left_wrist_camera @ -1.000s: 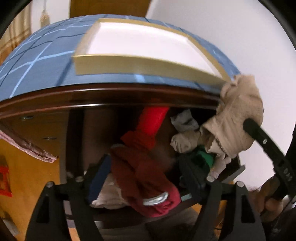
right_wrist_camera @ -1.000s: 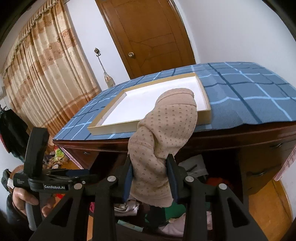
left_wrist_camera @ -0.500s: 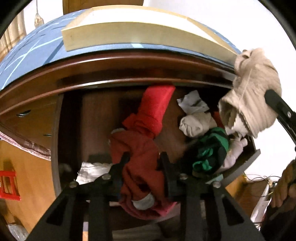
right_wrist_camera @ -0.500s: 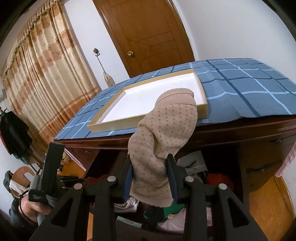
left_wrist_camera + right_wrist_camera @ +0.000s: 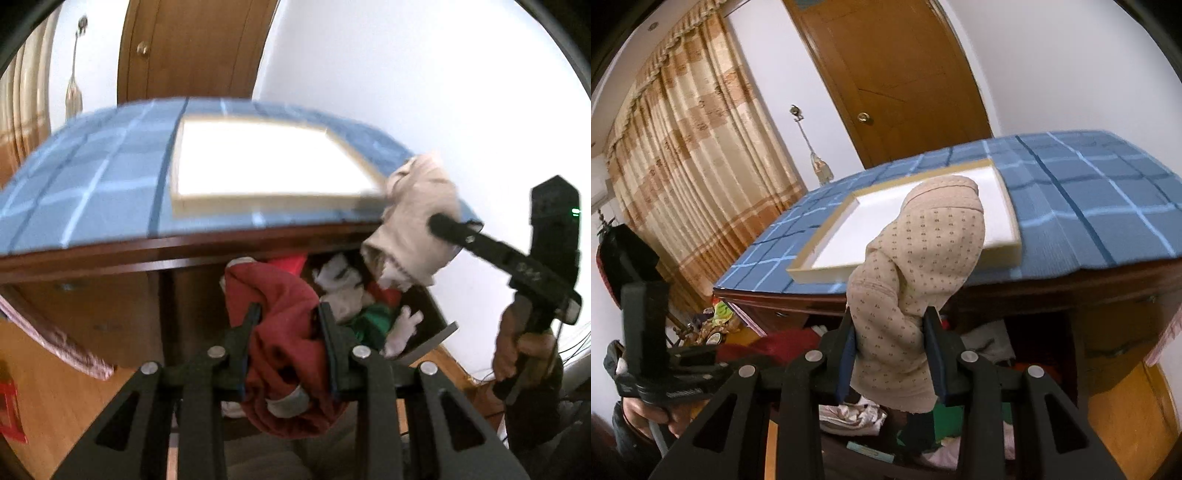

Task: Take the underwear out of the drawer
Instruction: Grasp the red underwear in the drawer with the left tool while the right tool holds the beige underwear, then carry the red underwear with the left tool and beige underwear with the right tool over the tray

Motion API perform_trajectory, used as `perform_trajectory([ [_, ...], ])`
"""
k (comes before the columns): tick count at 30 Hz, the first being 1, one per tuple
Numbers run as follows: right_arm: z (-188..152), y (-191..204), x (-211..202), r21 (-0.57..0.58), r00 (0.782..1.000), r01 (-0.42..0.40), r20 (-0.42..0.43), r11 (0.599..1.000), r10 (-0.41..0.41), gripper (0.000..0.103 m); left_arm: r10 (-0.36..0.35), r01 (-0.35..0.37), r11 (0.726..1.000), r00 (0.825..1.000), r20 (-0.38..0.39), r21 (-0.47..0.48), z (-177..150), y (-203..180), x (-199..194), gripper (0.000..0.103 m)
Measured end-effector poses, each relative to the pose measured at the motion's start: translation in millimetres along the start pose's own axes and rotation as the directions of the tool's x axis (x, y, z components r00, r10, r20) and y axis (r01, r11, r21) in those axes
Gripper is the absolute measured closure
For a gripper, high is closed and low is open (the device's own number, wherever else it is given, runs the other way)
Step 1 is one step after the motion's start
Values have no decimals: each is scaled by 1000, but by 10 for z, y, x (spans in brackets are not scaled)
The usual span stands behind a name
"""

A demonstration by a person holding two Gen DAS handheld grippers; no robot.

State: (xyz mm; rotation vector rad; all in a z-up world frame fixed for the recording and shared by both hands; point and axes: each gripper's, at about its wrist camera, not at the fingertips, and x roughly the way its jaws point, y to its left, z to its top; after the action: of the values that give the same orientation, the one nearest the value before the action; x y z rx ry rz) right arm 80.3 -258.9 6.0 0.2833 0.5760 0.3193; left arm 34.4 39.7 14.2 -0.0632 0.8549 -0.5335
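Clearly both tools are loaded: the left gripper [image 5: 288, 347] has its black jaws clamped on a bunched dark-red cotton garment [image 5: 284, 332], lifted above the open dark wooden drawer [image 5: 424, 332] so that it hangs free of the tangle of white, green and red clothes left inside. Over to the right, the right gripper [image 5: 891, 360] pinches a beige dotted knit undergarment [image 5: 916, 280] by its lower part, so the cloth stands up between the jaws (in front of the dresser's edge). Both pieces are held near the shallow white cardboard tray [image 5: 960, 264] on the blue checked cloth [image 5: 1089, 206] behind, probably because that is where they go.
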Motion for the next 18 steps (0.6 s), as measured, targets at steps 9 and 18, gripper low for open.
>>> perform_trajectory([
  [9,471,189,149,-86,1000,-18,17,996,19,66,-15,-3,996,981,192,89,536,-105,-381,75],
  [18,1116,292,743,-168,1000,-19,-11,986,17,66,115,-170,979,913,392,109,1256,104,-91,82],
])
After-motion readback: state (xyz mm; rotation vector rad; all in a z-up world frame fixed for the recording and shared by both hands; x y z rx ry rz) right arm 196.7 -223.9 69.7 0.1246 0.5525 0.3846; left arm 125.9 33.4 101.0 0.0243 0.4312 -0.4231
